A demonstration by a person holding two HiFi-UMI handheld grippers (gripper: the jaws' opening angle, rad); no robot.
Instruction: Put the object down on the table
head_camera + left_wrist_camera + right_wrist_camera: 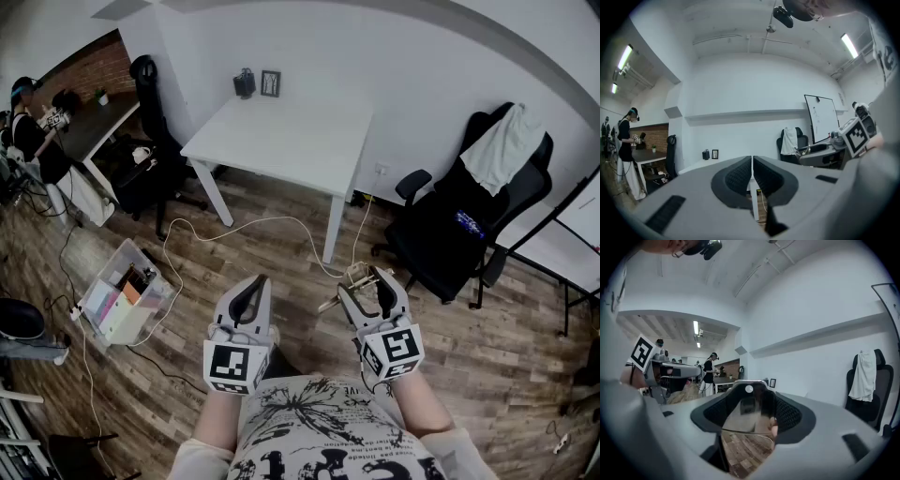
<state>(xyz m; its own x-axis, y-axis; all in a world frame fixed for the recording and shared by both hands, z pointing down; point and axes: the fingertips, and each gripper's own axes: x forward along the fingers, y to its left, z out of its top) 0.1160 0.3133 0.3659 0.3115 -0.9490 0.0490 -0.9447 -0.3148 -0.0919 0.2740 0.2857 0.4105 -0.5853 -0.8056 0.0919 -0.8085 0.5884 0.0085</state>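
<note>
My right gripper (pixel 367 281) is held level above the wooden floor, shut on a clear, glass-like object (pixel 356 275). In the right gripper view the transparent object (pixel 747 427) fills the gap between the ribbed pads (pixel 790 413), and the floor shows through it. Beside it on the left, my left gripper (pixel 251 284) is shut with nothing in it; its pads (pixel 740 176) meet in the left gripper view. The white table (pixel 281 136) stands ahead, well beyond both grippers.
A small dark item (pixel 244 83) and a picture frame (pixel 270 83) stand at the table's back edge. A black office chair with a white cloth (pixel 478 206) is at the right. A clear storage box (pixel 127 292) and a cable (pixel 262 225) lie on the floor. A person (pixel 28 127) stands far left.
</note>
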